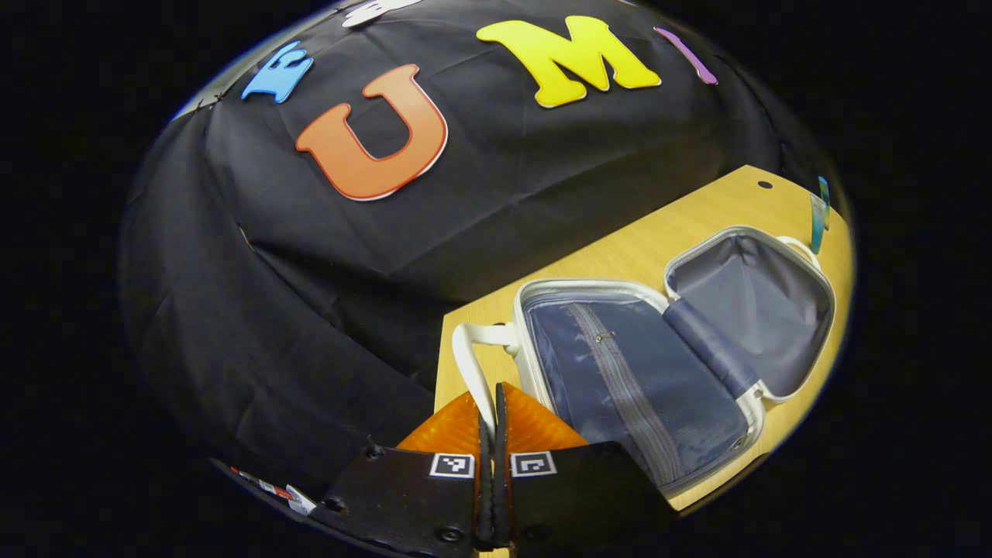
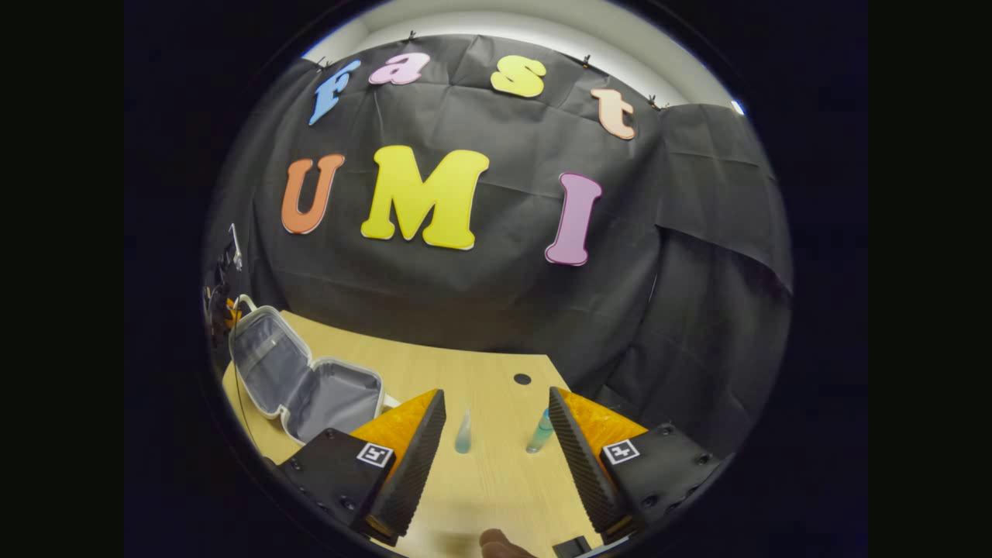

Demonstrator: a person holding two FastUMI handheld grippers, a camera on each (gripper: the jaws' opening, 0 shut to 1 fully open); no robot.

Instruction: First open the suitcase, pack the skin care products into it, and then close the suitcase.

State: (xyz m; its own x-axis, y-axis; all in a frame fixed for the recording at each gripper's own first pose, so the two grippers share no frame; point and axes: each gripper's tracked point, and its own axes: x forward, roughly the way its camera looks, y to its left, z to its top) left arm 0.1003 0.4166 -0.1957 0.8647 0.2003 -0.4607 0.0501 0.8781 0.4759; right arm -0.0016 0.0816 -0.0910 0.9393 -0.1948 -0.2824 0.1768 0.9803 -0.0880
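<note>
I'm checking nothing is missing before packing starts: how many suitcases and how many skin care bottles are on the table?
Suitcases: 1, the open suitcase
Skin care bottles: 2, a clear bottle and a teal bottle, both standing on the table beyond the right gripper
Total: 3

Left gripper view tilted, close above the table [image 1: 620, 248] corner, looking over the open suitcase [image 1: 659, 364], right gripper view level, farther back, facing the wall, both sharing suitcase, table.

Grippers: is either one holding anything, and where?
The left gripper is shut on the suitcase handle. The right gripper is open, holding nothing.
</note>
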